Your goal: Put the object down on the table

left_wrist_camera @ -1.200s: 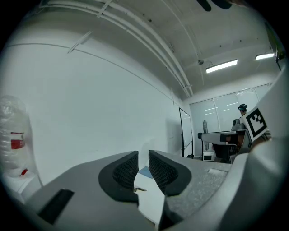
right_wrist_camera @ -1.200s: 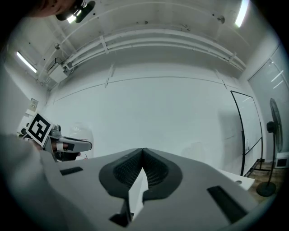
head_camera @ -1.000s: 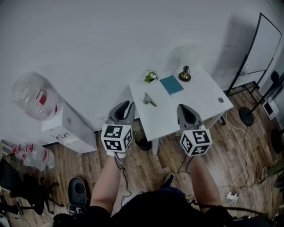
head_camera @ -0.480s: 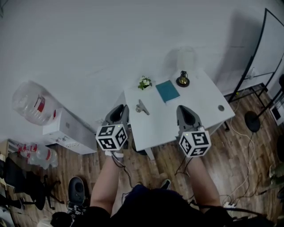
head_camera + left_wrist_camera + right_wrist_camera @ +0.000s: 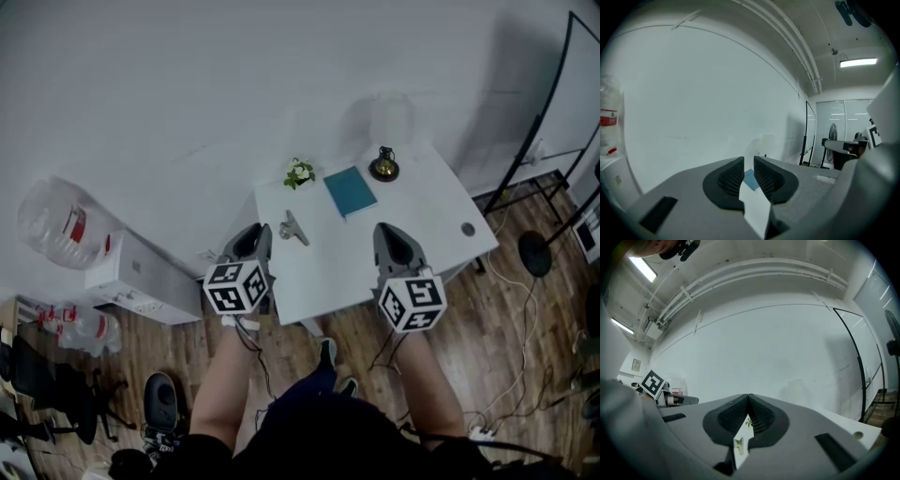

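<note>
In the head view a white table (image 5: 412,234) stands ahead against the wall. On it lie a small grey metal clip-like object (image 5: 292,228), a teal book (image 5: 350,190), a little potted plant (image 5: 299,173) and a dark brass ornament (image 5: 382,166). My left gripper (image 5: 255,229) hovers at the table's near left corner, jaws a narrow gap apart with nothing between them; the teal book (image 5: 750,179) shows through that gap in the left gripper view. My right gripper (image 5: 388,229) hangs over the near edge, its tips (image 5: 748,397) touching and empty.
A small round disc (image 5: 467,229) lies near the table's right edge. Left of the table are a white box (image 5: 141,274), a big water jug (image 5: 64,221) and plastic bottles (image 5: 75,325). A black frame stand (image 5: 530,141), a round base (image 5: 534,253) and cables (image 5: 511,375) sit on the wood floor at right.
The table has slid left and a little nearer in the head view as the person stepped forward. Both grippers keep about the same place in the frame.
</note>
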Action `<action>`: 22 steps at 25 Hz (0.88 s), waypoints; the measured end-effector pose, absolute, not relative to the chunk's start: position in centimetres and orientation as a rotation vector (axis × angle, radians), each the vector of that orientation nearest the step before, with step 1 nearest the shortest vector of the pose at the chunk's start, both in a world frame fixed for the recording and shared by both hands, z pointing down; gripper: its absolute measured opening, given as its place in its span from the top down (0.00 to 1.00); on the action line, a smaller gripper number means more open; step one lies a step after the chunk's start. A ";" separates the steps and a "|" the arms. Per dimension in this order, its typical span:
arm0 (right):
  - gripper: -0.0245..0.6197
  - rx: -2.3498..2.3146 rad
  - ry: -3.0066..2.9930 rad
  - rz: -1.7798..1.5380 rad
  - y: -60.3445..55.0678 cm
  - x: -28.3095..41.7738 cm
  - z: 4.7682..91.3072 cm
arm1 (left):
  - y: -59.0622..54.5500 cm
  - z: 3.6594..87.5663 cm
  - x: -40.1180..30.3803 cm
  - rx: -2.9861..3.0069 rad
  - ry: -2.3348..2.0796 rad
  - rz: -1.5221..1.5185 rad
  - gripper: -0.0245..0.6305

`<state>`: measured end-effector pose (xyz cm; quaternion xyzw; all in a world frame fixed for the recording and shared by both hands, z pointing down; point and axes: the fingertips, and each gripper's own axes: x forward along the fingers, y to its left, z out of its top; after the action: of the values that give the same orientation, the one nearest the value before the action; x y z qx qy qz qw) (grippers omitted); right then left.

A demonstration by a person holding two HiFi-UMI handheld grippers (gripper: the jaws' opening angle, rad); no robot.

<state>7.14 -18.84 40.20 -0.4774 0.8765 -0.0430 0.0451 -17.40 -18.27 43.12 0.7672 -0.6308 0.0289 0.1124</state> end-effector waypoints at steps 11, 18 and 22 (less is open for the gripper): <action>0.95 -1.586 2.712 -0.139 -28.5 7.4 42.9 | -29.5 51.6 -19.9 2.113 -1.767 0.101 0.87; 0.95 -1.580 2.798 -0.123 -34.7 3.2 44.4 | -35.3 61.5 -24.2 1.889 -1.659 0.087 0.87; 0.95 -1.618 2.840 -0.143 -36.9 2.0 46.0 | -36.8 68.3 -25.6 1.754 -1.616 0.162 0.83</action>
<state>2.03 -36.90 45.99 -0.4936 0.8662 -0.0437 -0.0653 -25.63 -36.81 68.33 0.6825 -0.6288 0.0631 0.3671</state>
